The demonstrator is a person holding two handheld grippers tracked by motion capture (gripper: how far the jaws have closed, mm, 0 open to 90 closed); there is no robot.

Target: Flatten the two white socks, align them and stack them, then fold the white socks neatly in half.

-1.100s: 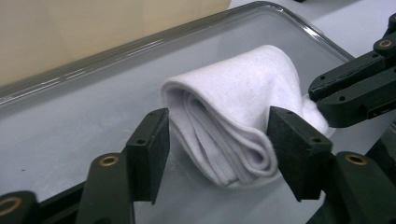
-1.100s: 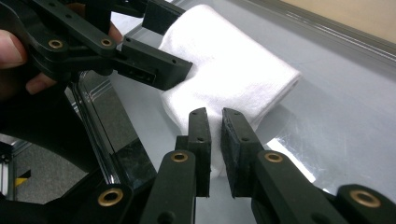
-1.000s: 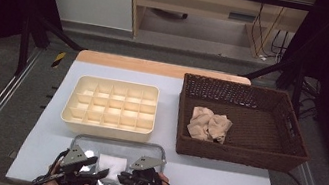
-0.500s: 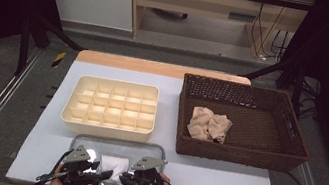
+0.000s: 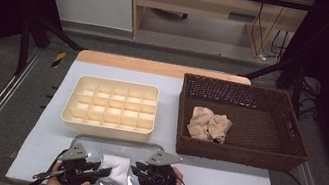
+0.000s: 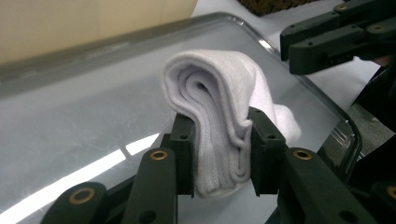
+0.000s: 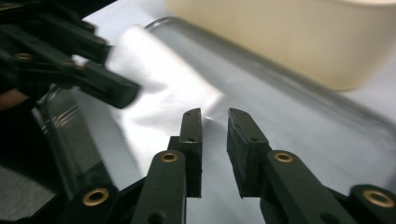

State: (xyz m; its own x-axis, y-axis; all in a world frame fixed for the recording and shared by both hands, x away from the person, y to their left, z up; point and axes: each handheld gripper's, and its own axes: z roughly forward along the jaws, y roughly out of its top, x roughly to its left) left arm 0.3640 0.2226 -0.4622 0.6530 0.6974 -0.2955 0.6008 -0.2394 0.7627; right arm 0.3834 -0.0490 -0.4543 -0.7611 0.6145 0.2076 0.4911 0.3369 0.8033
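Note:
A folded white cloth (image 5: 117, 171) lies on a shiny metal tray (image 5: 119, 141) at the table's front edge. My left gripper (image 5: 99, 171) is shut on its left side. In the left gripper view the two jaws pinch the folded layers of the cloth (image 6: 215, 112), and the gripper (image 6: 219, 156) holds them upright over the tray (image 6: 70, 116). My right gripper (image 5: 135, 171) sits just right of the cloth. In its own view its jaws (image 7: 215, 140) stand a narrow gap apart with nothing between them, and the cloth (image 7: 154, 79) is blurred ahead.
Behind the metal tray stands a cream compartment tray (image 5: 110, 104). At the right, a brown wicker basket (image 5: 290, 144) holds a crumpled beige cloth (image 5: 209, 124). Table rails run along both sides.
The right gripper has edged slightly to the right, off the cloth. The left gripper stays clamped on the cloth in nearly the same place.

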